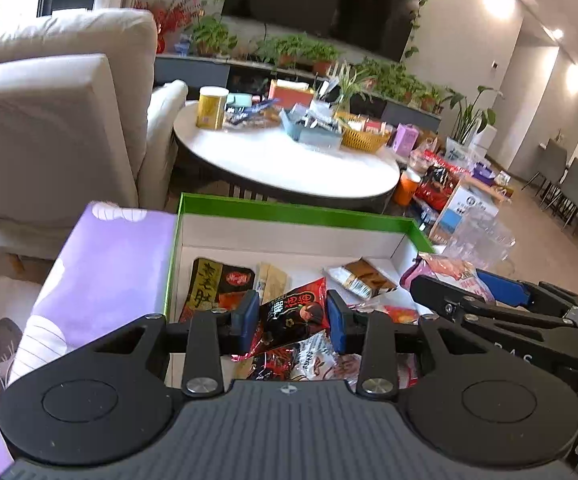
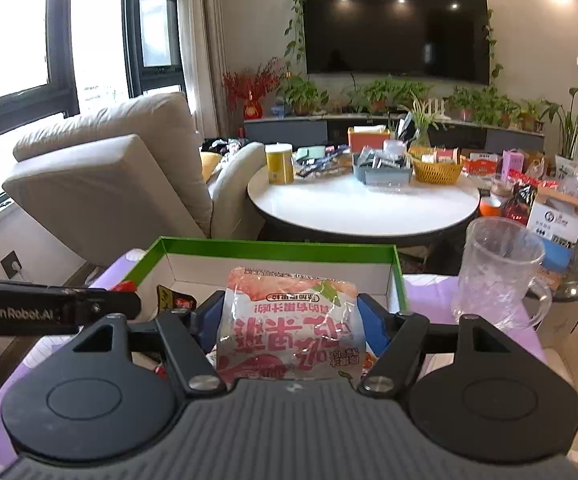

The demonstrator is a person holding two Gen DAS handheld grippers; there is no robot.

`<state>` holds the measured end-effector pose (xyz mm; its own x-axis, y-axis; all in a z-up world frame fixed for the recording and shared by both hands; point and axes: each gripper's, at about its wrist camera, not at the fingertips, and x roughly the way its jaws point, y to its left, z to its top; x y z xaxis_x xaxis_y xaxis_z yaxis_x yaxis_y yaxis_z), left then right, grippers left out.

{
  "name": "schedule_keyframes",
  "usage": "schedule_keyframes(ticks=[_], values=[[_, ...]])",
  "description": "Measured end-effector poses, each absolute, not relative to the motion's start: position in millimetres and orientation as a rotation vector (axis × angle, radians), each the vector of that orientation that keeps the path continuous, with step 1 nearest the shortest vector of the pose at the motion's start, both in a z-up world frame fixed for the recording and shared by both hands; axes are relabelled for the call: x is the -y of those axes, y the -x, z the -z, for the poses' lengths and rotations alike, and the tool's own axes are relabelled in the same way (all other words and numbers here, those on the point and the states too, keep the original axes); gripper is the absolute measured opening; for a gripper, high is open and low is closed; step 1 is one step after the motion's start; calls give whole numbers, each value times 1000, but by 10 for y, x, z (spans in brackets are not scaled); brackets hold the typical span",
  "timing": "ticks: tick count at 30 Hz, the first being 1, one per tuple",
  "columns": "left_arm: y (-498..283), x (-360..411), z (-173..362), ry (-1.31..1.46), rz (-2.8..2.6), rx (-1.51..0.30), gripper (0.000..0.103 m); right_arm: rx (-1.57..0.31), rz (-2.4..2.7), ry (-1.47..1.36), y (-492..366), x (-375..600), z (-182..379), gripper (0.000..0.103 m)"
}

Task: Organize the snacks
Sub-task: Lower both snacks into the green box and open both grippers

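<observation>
Right tool (image 2: 291,320) hiding pink packet's (image 2: 289,320) base, box (image 2: 273,246) contents obscured

Both handheld tools are showing the same build: a ribbed grey housing at the back, flanked by two round black discs, each with a shallow circular recess. From these, flat black linkage arms are running forward, pinned with shiny silver screws and pierced by triangular cut-outs. The left gripper (image 1: 292,321) is ending in blue rectangular pads (image 1: 247,317) on black fingers, and the right gripper (image 2: 291,325) is wearing matching blue pads (image 2: 373,326). A small crosshair mark is sitting at the centre of each grey housing. Seen side-on from the right wrist view, the left tool's black body is bearing pale "GenRobot.AI" lettering.
</observation>
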<state>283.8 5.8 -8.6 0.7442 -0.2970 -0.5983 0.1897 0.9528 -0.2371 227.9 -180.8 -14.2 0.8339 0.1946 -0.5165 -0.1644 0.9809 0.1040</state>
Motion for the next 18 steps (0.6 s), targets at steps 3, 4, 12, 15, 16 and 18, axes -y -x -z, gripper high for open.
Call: schedule_keyframes(ticks=[3, 4, 12, 15, 16, 18], values=[[-2918, -40, 180, 172, 261, -702, 34, -572, -184, -63, -2362, 1826, 223, 60], [-2944, -43, 208, 176, 257, -708, 34, -578, -178, -65, -2387, 1835, 243, 60], [-3122, -80, 413, 200, 226, -780, 51, -599, -72, -127, -2494, 1915, 321, 60], [-3111, -105, 424, 202, 220, -786, 52, -575, -61, -144, -2436, 1949, 297, 60], [-3099, -113, 415, 204, 223, -784, 54, -579, -67, -146, -2422, 1952, 293, 60], [-3070, -131, 387, 208, 228, -772, 56, -583, -73, -138, -2393, 1933, 287, 60]])
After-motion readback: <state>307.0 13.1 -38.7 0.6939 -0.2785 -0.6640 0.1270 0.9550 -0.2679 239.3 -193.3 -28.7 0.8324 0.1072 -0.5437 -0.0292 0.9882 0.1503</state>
